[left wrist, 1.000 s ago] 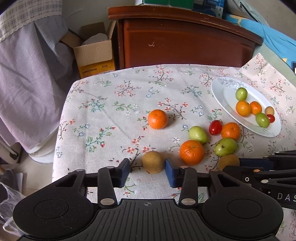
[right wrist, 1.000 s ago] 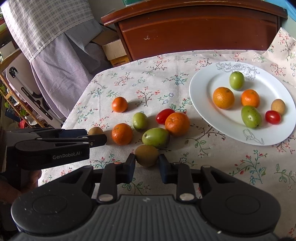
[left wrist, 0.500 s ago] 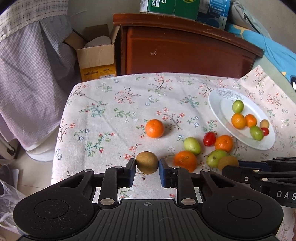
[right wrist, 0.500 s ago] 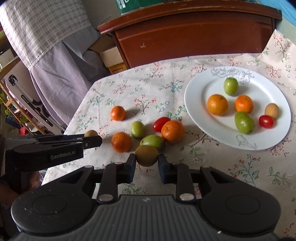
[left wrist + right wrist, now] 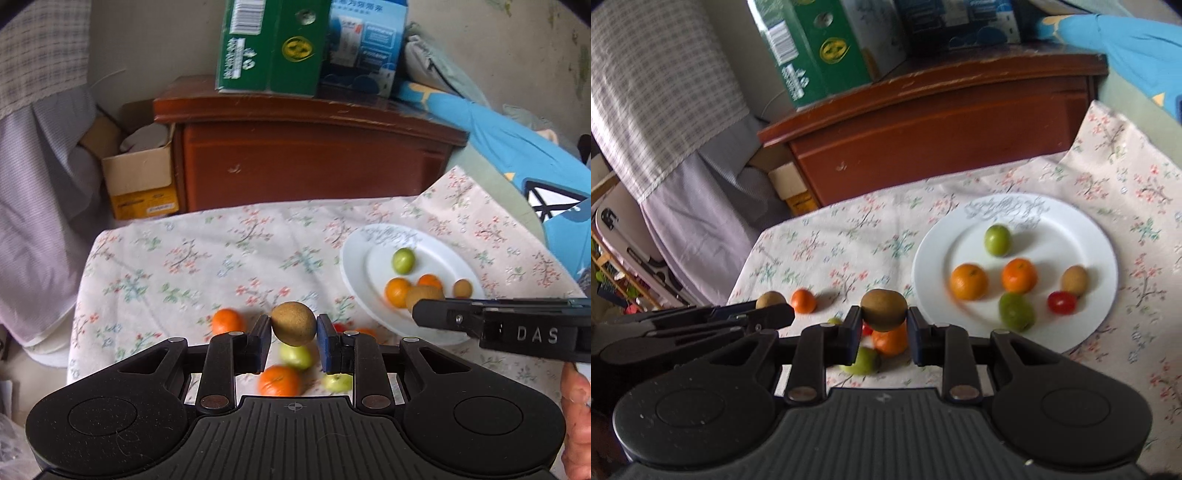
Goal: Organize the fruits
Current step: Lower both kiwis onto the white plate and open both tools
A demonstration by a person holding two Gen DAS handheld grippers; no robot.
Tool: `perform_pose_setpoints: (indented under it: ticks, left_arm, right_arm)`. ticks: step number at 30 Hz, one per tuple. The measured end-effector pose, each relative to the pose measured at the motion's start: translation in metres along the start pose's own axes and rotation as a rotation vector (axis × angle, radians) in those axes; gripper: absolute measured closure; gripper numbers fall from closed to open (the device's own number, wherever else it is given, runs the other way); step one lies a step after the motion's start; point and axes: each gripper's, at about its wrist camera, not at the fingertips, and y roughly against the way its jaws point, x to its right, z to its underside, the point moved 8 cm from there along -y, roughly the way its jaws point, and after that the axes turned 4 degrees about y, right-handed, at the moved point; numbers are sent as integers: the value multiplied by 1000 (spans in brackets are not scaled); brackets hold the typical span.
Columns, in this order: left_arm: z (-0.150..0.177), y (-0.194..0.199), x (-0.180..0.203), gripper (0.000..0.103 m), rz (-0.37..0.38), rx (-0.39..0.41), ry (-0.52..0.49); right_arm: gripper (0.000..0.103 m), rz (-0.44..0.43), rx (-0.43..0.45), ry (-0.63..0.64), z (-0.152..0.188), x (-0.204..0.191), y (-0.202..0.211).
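My left gripper is shut on a brown kiwi and holds it above the floral tablecloth. My right gripper is shut on a second brown kiwi, lifted near the white plate's left edge. The plate holds a green fruit, two oranges, a small kiwi, a red tomato and another green fruit. Loose oranges, green fruits and a tomato lie on the cloth below both grippers.
A dark wooden cabinet stands behind the table with a green carton and a blue box on top. A cardboard box sits at its left. Hanging checked cloth is at the far left. Blue fabric lies at the right.
Both grippers have lifted their kiwis off the tablecloth and risen. The right gripper has moved toward the plate. The view now tilts up toward the cabinet.
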Motion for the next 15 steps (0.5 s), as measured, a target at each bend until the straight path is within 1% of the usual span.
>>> perform_pose_setpoints:
  ticks: [4, 7, 10, 13, 15]
  left_arm:
    - [-10, -5, 17, 79, 48, -3, 0]
    - [-18, -10, 33, 79, 71, 6, -16]
    - [-22, -16, 46, 79, 101, 8, -19]
    - [-23, -25, 57, 79, 124, 1, -26]
    - [-23, -31, 64, 79, 132, -5, -34]
  right_arm:
    - [77, 45, 39, -11, -17, 23, 13]
    - [77, 70, 58, -51, -28, 44, 20]
    - [77, 89, 64, -94, -35, 63, 21]
    - [77, 112, 67, -111, -39, 77, 18]
    - [77, 108, 59, -138, -38, 85, 14]
